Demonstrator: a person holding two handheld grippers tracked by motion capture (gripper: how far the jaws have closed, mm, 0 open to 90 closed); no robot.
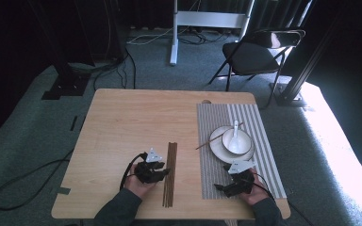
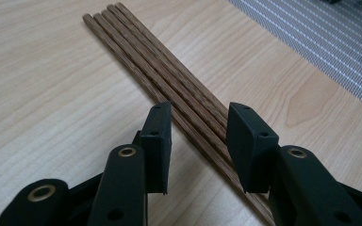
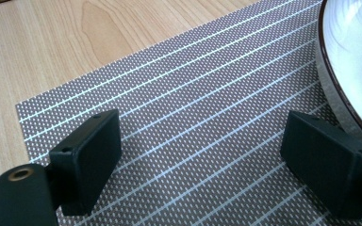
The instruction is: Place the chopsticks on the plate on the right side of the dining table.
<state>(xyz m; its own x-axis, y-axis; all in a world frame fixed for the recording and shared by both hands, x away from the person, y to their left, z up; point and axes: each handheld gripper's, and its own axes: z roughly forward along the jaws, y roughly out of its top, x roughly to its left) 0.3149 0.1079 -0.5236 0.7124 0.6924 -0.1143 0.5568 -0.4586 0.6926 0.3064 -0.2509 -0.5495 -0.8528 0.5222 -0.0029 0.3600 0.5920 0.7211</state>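
A bundle of several dark brown wooden chopsticks (image 1: 170, 174) (image 2: 141, 52) lies lengthwise on the light wooden table (image 1: 122, 127), left of a grey striped placemat (image 1: 212, 117) (image 3: 193, 94). My left gripper (image 1: 162, 172) (image 2: 198, 141) is low over the bundle, its jaws standing on either side of it without clearly pressing on it. My right gripper (image 1: 226, 188) (image 3: 221, 160) rests open over the near part of the placemat, nothing between its jaws. Its far jaw is beside the rim of a white plate (image 1: 217, 146) (image 3: 353, 56).
On the plate stands a white bowl (image 1: 238, 143) with a white spoon (image 1: 235, 127) in it, and a single chopstick (image 1: 207, 142) leans across the plate's left rim. Beyond the table stand a black folding chair (image 1: 259, 52) and a white stand (image 1: 174, 33); cables lie on the carpet.
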